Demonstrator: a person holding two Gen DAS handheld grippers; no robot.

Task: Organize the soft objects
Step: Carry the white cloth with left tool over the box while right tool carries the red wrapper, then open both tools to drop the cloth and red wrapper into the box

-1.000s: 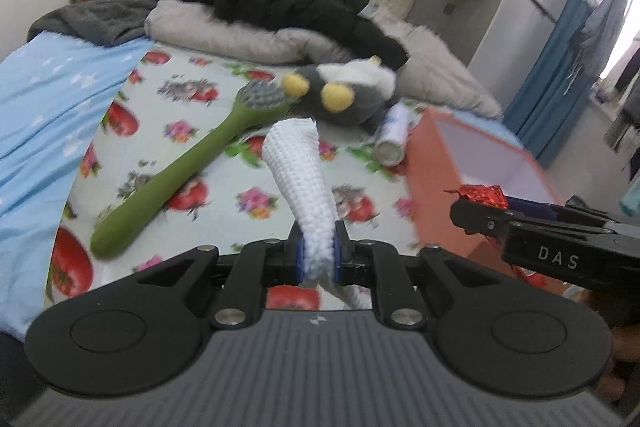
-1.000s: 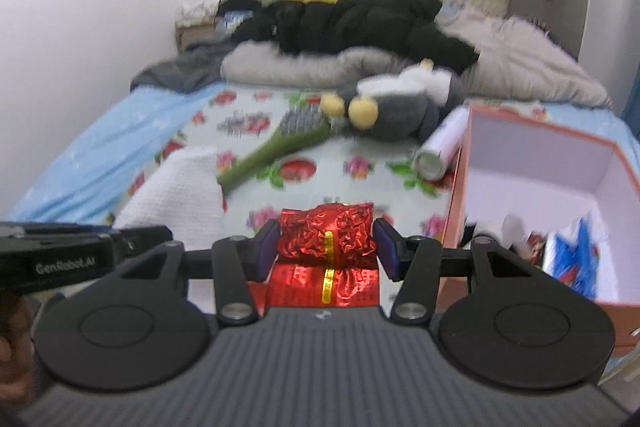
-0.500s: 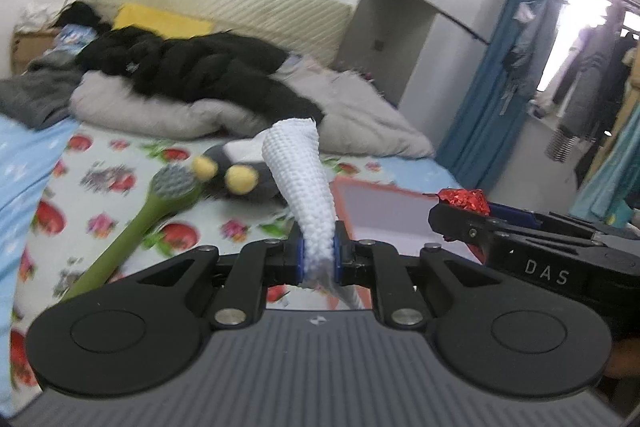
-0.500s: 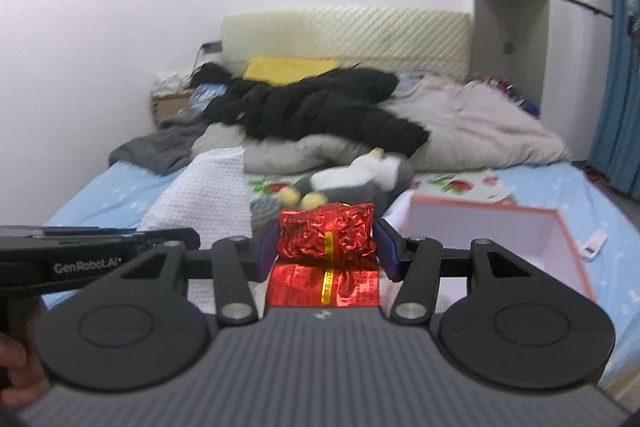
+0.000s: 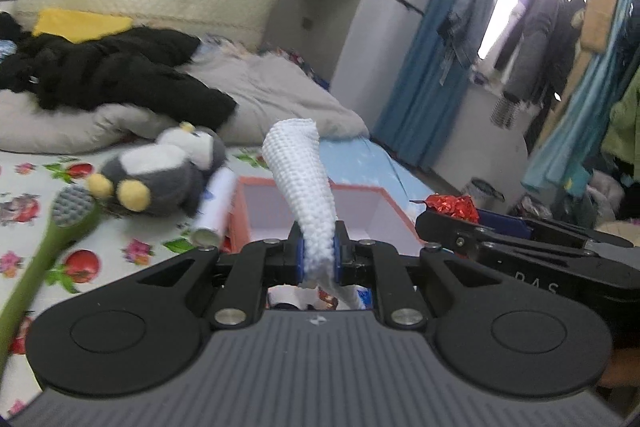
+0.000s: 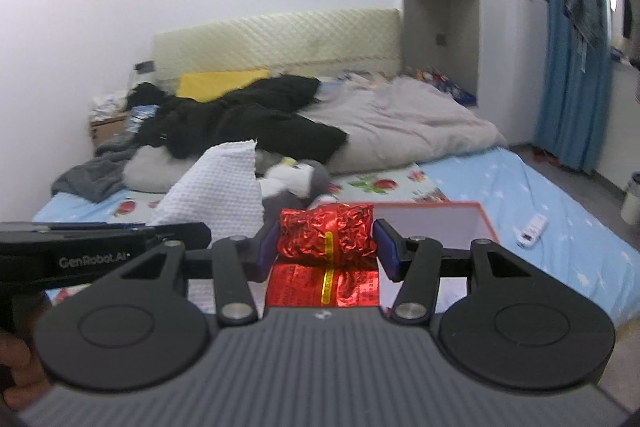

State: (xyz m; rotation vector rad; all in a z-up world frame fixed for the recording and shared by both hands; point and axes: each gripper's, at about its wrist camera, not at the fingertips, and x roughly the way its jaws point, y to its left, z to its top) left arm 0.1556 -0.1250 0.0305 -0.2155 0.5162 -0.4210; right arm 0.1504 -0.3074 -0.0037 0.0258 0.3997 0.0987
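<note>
My left gripper [image 5: 319, 254] is shut on a white waffle-knit cloth [image 5: 304, 179] that sticks up and forward from its jaws, above the orange box [image 5: 244, 211] with the white inside. My right gripper [image 6: 326, 247] is shut on a crinkled red foil packet [image 6: 326, 233] with a yellow stripe, held in the air in front of the same box [image 6: 486, 223]. Each gripper shows in the other's view: the right one [image 5: 448, 213] at the right with the red packet [image 5: 454, 205], the left one [image 6: 200, 231] at the left with the cloth [image 6: 218, 187].
On the flowered sheet lie a grey plush toy [image 5: 160, 175], a green long-handled brush [image 5: 60, 227] and a white tube [image 5: 214, 207]. Black clothes [image 6: 240, 119] and a grey quilt [image 6: 400, 123] cover the far bed. A remote [image 6: 532, 227] lies on the blue sheet.
Both grippers have risen and swung to the right, carrying the cloth and the red packet. The box has come under the left gripper, and the bed looks farther below.
</note>
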